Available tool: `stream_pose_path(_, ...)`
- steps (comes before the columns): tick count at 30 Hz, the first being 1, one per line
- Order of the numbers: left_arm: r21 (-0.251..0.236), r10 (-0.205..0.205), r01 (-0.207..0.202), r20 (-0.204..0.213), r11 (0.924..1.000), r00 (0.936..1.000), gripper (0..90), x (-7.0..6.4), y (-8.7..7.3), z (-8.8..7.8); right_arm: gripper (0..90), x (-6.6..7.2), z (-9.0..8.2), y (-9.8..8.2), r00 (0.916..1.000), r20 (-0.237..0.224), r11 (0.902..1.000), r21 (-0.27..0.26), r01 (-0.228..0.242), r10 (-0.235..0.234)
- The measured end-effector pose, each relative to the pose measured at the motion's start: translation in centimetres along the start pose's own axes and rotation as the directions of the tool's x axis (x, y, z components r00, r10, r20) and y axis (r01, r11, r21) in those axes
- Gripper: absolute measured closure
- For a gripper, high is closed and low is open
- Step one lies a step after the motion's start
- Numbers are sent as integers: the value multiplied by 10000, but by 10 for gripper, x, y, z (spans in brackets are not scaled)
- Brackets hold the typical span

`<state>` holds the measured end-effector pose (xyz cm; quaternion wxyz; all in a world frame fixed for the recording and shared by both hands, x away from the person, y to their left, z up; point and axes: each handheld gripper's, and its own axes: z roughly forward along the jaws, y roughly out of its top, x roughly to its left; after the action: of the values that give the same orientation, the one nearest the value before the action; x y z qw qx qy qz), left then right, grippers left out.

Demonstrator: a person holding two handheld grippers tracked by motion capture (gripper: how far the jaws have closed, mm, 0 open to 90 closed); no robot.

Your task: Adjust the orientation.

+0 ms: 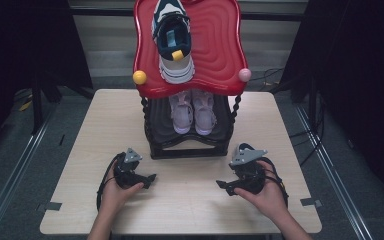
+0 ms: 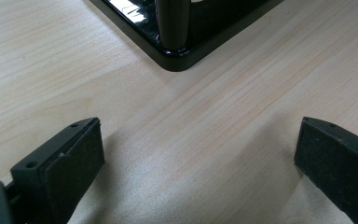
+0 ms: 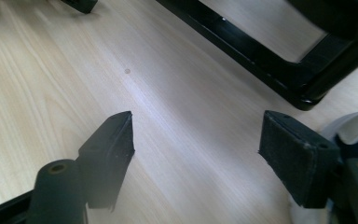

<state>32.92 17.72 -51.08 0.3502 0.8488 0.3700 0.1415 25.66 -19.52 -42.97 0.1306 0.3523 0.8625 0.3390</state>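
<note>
Still, both the left gripper (image 1: 150, 178) and right gripper (image 1: 221, 184) hover with jaws spread and empty, so a careless reach toward twelve o'clock could knock the shoe rack (image 1: 187, 147) and topple the sneaker (image 1: 174, 42).

Lab: black curtains (image 1: 375, 75), floor rails (image 1: 15, 165), cables (image 1: 307, 145)

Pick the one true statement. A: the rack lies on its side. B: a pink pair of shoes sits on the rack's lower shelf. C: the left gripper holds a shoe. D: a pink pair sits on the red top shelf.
B: the pink pair of shoes stands side by side on the lower shelf, under the red top shelf.
</note>
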Motion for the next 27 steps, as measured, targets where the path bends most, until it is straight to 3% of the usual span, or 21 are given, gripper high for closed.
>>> stream_pose_path(5, 6, 2, -2, 1, 10000, 10000, 7, 0, 0, 0, 274, -9, -18, 5, 9997, 248, 10000, -31, 70, -69)
stream_pose_path(9, 4, -1, 1, 0, 10000, 10000, 7, 0, 0, 0, 281, -16, -29, 2, 9992, 355, 9998, -158, -155, 161)
stream_pose_path(18, 8, 4, -4, 0, 10000, 10000, 7, 0, 0, 0, 311, -32, -46, -16, 9954, 741, 9982, -141, -591, 600)
stream_pose_path(27, 10, 13, -13, -24, 10000, 10000, 5, 0, 0, 0, 355, -43, -59, -31, 9924, 1025, 9973, 195, -706, 683)
